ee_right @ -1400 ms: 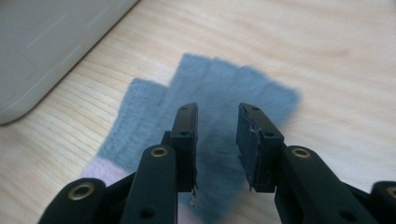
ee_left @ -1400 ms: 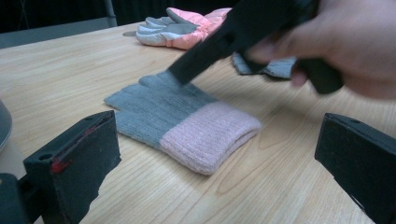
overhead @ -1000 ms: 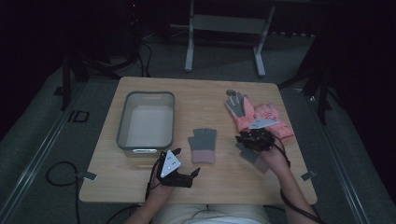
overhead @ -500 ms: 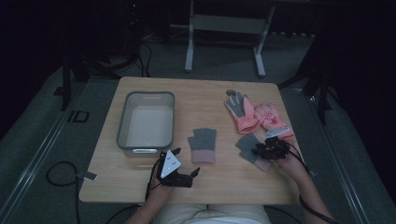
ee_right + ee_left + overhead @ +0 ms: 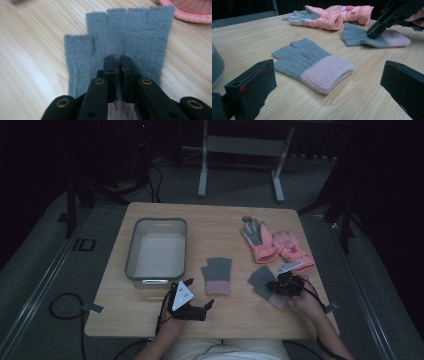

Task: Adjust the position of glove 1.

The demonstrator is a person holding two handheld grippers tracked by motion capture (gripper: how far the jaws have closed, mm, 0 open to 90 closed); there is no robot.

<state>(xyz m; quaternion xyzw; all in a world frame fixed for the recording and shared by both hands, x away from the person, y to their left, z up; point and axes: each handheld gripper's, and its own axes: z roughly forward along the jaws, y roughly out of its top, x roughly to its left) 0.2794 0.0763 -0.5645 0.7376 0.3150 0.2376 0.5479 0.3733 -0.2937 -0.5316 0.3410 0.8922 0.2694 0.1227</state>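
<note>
Wood is the table (image 5: 220, 232), seen from the high view with a grey bin (image 5: 156, 249) at its left side. A grey glove with a pink cuff (image 5: 217, 275) lies flat near the middle, and its twin (image 5: 261, 281) lies to the right of it. Two pink gloves (image 5: 276, 241) sit beyond the twin, touching each other. My left gripper (image 5: 201, 309) rests near the front edge, just short of the middle glove. My right gripper (image 5: 276, 286) sits on the twin.

From the left gripper view, my jaws stand wide apart with nothing between them. The grey glove (image 5: 312, 63) lies ahead of them on the wood, fingers away, cuff toward the lower right. Farther off, my right gripper (image 5: 377, 28) presses its tip down onto the twin (image 5: 372, 38), and my right hand (image 5: 415, 17) shows at the edge. The pink gloves (image 5: 332, 15) lie behind.

From the right gripper view, my jaws are drawn nearly together, pinching the twin's (image 5: 125, 37) grey knit near the cuff. Its stubby fingers point away from me. A pink glove's edge (image 5: 192, 10) shows at the top right corner.
</note>
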